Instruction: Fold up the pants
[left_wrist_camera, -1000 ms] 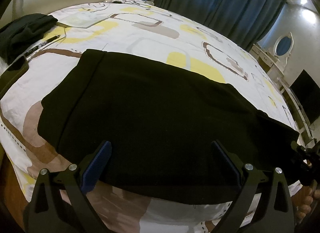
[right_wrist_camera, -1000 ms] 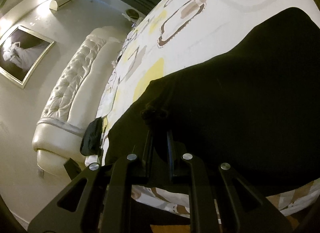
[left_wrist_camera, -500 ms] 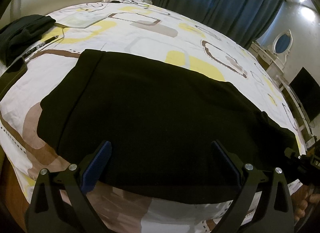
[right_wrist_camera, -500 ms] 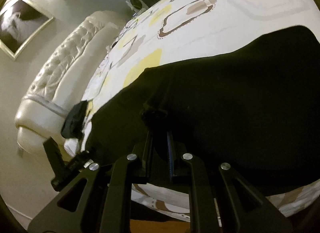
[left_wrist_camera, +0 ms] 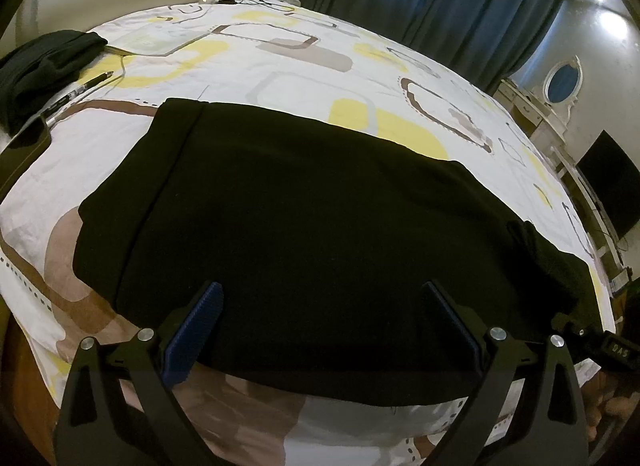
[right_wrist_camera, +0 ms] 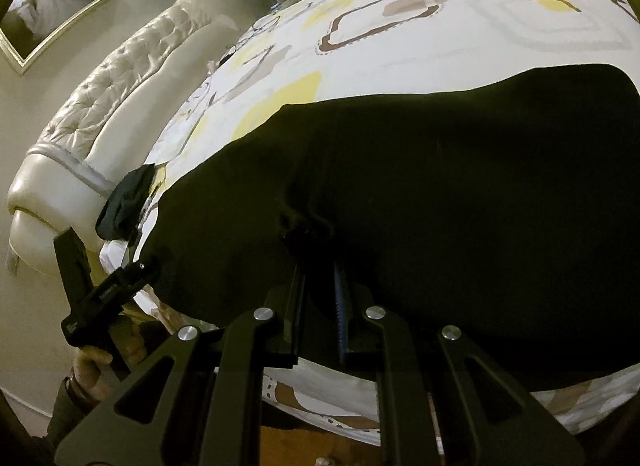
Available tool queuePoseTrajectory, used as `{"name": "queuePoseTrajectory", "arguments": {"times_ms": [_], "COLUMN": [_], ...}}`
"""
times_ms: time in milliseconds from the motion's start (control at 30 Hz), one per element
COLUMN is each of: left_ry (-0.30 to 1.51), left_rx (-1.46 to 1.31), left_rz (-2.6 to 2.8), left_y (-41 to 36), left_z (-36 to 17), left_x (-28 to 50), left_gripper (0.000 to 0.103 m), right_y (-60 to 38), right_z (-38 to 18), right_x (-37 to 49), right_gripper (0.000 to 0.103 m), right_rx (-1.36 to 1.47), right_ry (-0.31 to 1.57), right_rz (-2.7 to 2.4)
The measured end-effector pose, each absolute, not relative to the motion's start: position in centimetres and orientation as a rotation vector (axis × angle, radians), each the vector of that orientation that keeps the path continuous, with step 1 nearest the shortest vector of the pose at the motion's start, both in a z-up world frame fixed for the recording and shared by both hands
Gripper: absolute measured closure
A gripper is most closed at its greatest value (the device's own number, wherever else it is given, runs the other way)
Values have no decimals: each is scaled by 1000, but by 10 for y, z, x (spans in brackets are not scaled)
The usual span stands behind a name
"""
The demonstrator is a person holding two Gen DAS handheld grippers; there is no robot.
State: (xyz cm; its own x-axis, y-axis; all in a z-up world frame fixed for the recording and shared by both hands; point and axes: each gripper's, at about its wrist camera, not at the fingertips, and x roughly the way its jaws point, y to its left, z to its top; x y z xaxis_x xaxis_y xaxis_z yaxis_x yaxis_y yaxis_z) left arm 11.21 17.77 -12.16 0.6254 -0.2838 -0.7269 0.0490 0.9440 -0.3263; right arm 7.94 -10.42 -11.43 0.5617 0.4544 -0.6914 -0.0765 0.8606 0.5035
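Pinching the pants for a fold

Our right gripper (right_wrist_camera: 318, 250) is clamped on a bunch of the black pants (right_wrist_camera: 440, 205) at frame centre; our left gripper (left_wrist_camera: 320, 314) hangs with fingers wide apart over their near edge, lower centre. The pants lie flat across the bed (left_wrist_camera: 280, 57). Next, we judge, the left must grip too, then both lift together.

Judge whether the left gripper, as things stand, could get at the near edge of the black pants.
Probably yes. The left gripper is open, its fingers spread over the near edge of the black pants, with nothing between them on the bed.
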Motion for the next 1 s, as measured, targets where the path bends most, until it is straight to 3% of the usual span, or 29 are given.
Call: {"name": "queuePoseTrajectory", "arguments": {"times_ms": [1000], "left_ry": [894], "left_rx": [-248], "left_rz": [-218], "left_y": [179], "left_z": [-123], "left_x": [113], "left_gripper": [4], "right_y": [-82], "right_z": [-109], "right_x": [65], "right_gripper": [90], "right_rx": [221], "right_ry": [937], "right_rz": [326]}}
